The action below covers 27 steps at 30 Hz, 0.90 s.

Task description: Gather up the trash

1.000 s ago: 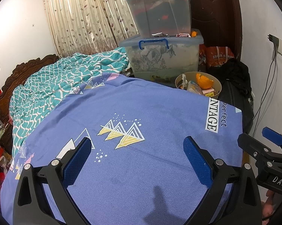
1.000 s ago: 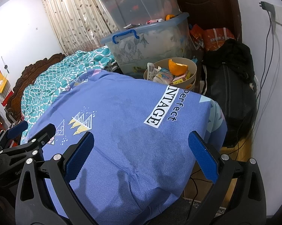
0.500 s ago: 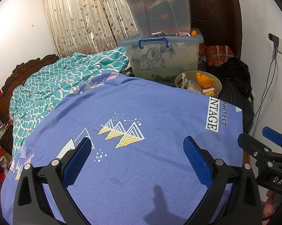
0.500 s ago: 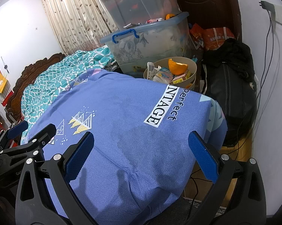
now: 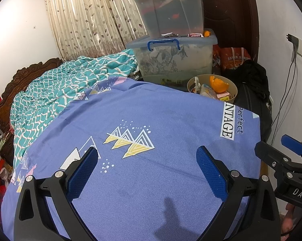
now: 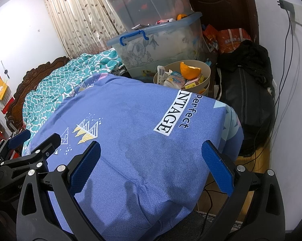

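Observation:
A tan round bin (image 5: 234, 89) (image 6: 206, 71) stands beyond the far edge of the blue-sheeted bed (image 5: 151, 140) (image 6: 130, 130). It holds an orange peel (image 5: 219, 84) (image 6: 189, 70), wrappers and small boxes. My left gripper (image 5: 149, 168) hovers open over the blue sheet, nothing between its fingers. My right gripper (image 6: 151, 164) also hangs open and empty over the bed's near right corner. More wrappers (image 6: 163, 22) and an orange item lie on the lower box's lid.
Two stacked clear storage boxes (image 5: 171, 40) (image 6: 157, 30) stand behind the bin. A black bag (image 6: 247, 92) and red bags (image 6: 231, 40) sit by the dark door. Cables (image 6: 287, 60) hang on the right wall. A teal quilt (image 5: 60, 92) covers the bed's left.

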{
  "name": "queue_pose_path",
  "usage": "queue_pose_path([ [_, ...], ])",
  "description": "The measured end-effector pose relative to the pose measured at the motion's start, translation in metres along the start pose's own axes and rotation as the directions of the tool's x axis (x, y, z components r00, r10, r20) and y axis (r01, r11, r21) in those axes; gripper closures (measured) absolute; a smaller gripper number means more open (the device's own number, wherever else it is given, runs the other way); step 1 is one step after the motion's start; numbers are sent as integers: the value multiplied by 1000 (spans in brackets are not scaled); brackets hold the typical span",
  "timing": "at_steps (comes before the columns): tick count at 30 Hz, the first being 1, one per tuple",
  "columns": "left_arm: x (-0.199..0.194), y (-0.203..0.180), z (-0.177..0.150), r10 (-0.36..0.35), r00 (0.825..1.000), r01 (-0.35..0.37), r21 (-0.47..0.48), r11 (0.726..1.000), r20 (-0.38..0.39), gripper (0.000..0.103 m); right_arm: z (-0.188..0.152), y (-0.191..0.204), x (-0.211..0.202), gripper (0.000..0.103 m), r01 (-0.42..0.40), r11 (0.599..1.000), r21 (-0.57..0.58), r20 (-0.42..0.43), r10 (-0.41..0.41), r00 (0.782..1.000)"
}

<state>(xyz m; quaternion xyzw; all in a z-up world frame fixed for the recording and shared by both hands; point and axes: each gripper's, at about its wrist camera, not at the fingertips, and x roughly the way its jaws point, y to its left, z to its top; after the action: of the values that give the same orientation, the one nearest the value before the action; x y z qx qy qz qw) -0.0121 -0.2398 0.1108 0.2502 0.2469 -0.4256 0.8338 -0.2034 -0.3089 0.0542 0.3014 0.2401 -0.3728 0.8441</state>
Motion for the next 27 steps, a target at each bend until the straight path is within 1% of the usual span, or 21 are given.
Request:
queue_pose_path([
  [9,1,0,0,0,1000,0,1,1000,-2,9,2,0,0,4,-1,1000,0,-2,1,1000],
  [15,1,7,-15,-3,1000,3,0,1000,-10,9,4,-1,2,4,-1,1000,2,-3,1,1000],
  [17,-1,10,-21,-4,1000,4,1,1000,-13,9,0,-1,2,4,-1,1000,2,-4,1,1000],
  [26,-1,10,-20,-5,1000,5,6,1000,-14,9,-1,-2,2,4,-1,1000,3,-6,1,1000],
  [27,1,8,-16,-4,1000,5,6,1000,-14,9,-2,-2,2,4,-1,1000,3,-6,1,1000],
])
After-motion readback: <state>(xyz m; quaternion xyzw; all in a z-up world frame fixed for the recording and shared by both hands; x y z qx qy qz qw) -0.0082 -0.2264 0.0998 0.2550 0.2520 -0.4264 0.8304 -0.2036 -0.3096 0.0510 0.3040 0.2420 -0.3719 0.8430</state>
